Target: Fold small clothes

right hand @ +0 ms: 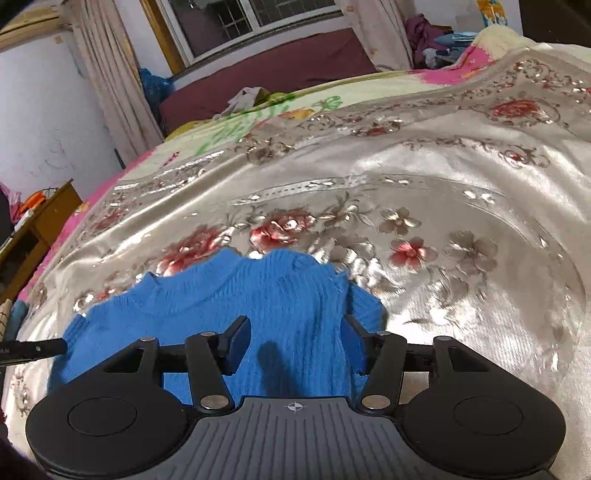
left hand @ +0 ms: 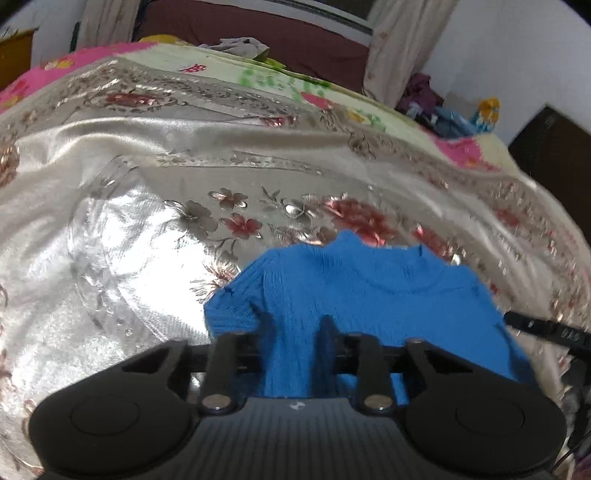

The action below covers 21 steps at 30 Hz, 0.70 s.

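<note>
Two tongs hang over one small blue knitted sweater that lies flat on a bed, on a glossy silver satin bedspread printed with red and grey flowers. Left tongs stand only narrowly parted, with a ridge of blue knit rising between the fingers; whether the pads press on it cannot be told. Right tongs stand spread, the sweater's near edge lying between the fingers and not pinched. Ribbed knit, a rounded collar at the far side and short sleeves folded inward give the garment a compact, roughly rectangular outline. Judged from its look, the sweater is light, soft and limp, so it will sag from any single hold and may slide on the slick satin; pinching two corners of one edge should carry it evenly. Loose clothes lie at the bed's far end.
</note>
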Motion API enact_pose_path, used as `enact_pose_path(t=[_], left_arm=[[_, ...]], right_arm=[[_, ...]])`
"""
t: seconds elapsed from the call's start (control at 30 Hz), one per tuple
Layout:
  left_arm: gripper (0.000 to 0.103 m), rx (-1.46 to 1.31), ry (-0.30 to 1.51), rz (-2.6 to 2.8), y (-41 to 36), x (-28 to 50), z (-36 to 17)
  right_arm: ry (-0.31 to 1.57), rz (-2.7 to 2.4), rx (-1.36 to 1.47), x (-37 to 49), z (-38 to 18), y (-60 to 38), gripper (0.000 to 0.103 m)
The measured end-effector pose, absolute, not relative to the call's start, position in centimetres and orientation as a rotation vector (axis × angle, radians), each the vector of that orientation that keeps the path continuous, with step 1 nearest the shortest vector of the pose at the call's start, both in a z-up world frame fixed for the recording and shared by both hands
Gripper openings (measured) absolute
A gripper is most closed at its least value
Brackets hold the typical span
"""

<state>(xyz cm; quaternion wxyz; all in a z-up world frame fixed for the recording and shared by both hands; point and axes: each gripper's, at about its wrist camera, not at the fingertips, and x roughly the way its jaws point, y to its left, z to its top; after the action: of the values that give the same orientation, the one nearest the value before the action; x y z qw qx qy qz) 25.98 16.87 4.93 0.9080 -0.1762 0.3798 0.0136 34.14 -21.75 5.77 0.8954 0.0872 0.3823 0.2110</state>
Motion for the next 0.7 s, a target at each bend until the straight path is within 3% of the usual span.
enact_pose_path(t=[0.2,0.27,0.33,0.4,0.57,0.7], left_arm=[[0.014,-0.404,0.776,0.021,17.1,26.1,4.8],[0.013,-0.427,0.772,0.02,17.4,26.4,4.8],[0.013,-0.422,0.768,0.024,17.5,26.4,5.0],[0.013,-0.409,0.755,0.027,17.5,26.2,5.5],[0.013,-0.448,0.672,0.055,19.4,25.2,7.1],[0.013,-0.395,0.735,0.106,19.3,26.2,5.2]], right_arm=[[0.831,0.44,0.176,35.3,5.0,-21.1,0.053],[0.872,0.425,0.186,36.2,4.3,-20.8,0.044],[0.875,0.42,0.189,36.4,4.3,-20.5,0.025],[0.853,0.434,0.202,36.0,5.1,-20.5,0.013],[0.744,0.452,0.239,35.1,7.8,-21.0,0.009],[0.798,0.374,0.162,36.4,5.7,-20.3,0.007]])
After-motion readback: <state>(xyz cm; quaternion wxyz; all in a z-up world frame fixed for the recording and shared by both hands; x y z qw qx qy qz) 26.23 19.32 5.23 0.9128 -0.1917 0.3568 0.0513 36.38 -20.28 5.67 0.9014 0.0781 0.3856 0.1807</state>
